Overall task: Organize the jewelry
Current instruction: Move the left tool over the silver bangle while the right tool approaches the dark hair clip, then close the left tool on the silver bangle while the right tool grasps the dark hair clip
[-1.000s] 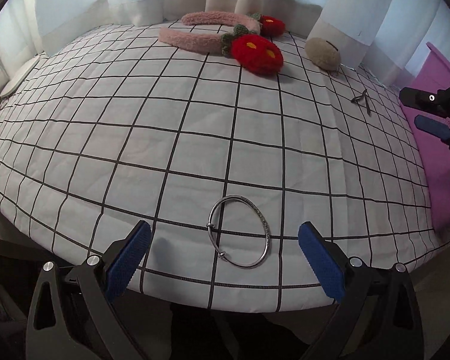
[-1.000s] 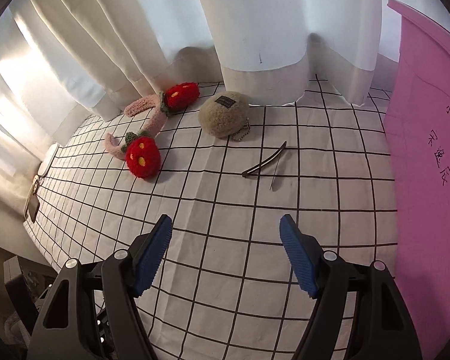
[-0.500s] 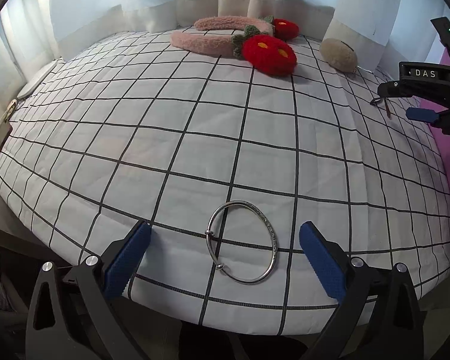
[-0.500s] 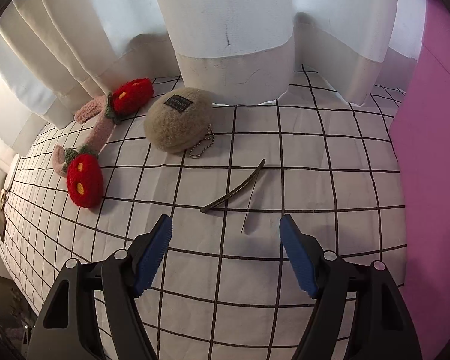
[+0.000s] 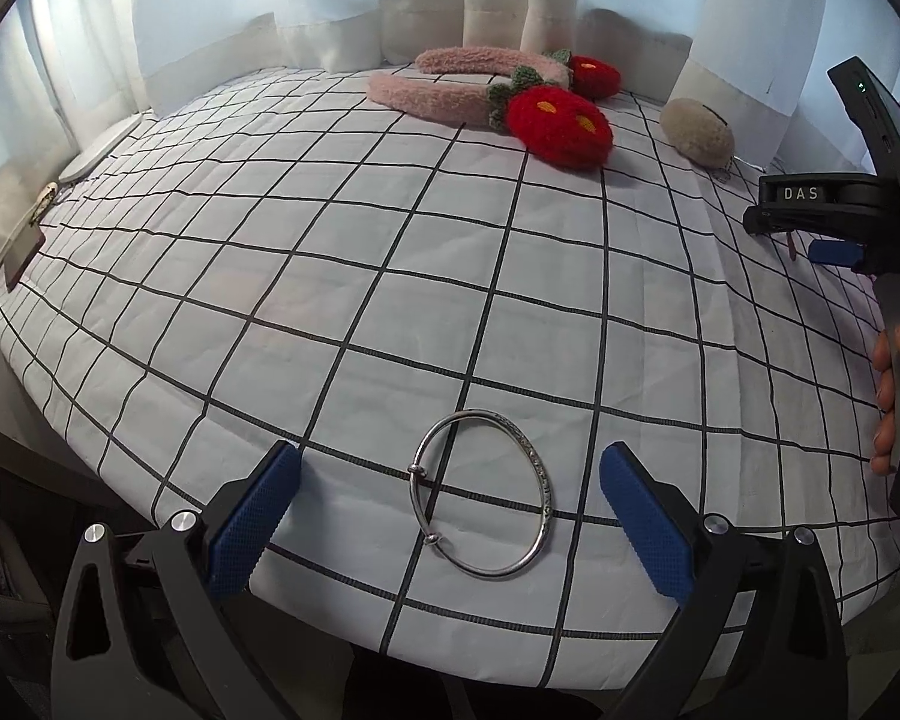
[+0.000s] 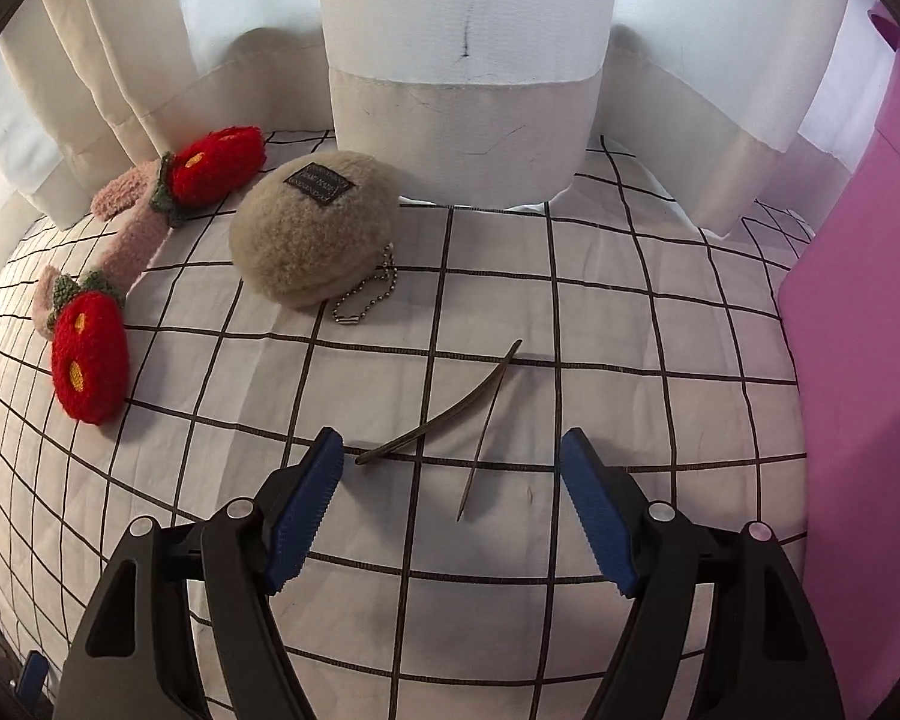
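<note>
Left view first: the left gripper (image 5: 447,519) hasn't really budged, spread wide with the silver bangle (image 5: 479,493) lying between its fingers on the checked desk (image 5: 360,276), nothing touching it yet. Right view: the right gripper (image 6: 452,507) has closed in a lot on the hairpin (image 6: 444,417), also wide open and empty, left pad just beside the pin's tip, so I'd guess that grab comes next.
</note>
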`<state>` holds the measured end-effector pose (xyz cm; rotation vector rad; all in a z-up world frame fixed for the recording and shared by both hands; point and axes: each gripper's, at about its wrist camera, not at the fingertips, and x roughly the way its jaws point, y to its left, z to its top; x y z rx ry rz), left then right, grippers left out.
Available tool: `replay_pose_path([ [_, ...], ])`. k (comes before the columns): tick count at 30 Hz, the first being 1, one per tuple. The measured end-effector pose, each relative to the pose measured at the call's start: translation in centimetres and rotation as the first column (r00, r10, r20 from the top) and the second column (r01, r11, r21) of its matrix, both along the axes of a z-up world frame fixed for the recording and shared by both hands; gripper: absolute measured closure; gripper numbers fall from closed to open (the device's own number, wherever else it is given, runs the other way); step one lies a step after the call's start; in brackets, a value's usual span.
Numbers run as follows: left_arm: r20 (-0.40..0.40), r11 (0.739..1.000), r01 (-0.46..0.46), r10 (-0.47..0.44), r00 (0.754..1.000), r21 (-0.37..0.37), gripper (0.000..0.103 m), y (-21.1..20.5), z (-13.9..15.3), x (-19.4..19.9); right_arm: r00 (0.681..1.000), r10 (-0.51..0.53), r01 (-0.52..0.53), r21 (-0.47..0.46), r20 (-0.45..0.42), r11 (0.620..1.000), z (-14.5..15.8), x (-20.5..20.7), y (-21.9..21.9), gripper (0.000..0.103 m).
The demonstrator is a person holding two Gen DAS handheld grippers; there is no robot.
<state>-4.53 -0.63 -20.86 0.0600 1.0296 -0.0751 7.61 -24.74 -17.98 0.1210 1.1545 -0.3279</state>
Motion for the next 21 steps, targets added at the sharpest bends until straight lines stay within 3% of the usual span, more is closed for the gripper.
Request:
replay_pose_path([
  [7,0.010,1.000,-0.023,0.023,1.000,0.002,0.006,-0.1,0.0,-0.1,1.000,-0.007,0.007,-0.013,0.023,1.000,-0.5,-0.1,-0.3,0.020],
  [21,0.001,0.999,-0.053,0.053,0.999,0.000,0.007,-0.1,0.1,-0.1,0.998,0.035,-0.034,-0.016,0.049,0.999,-0.7,-1.1,0.1,0.020],
])
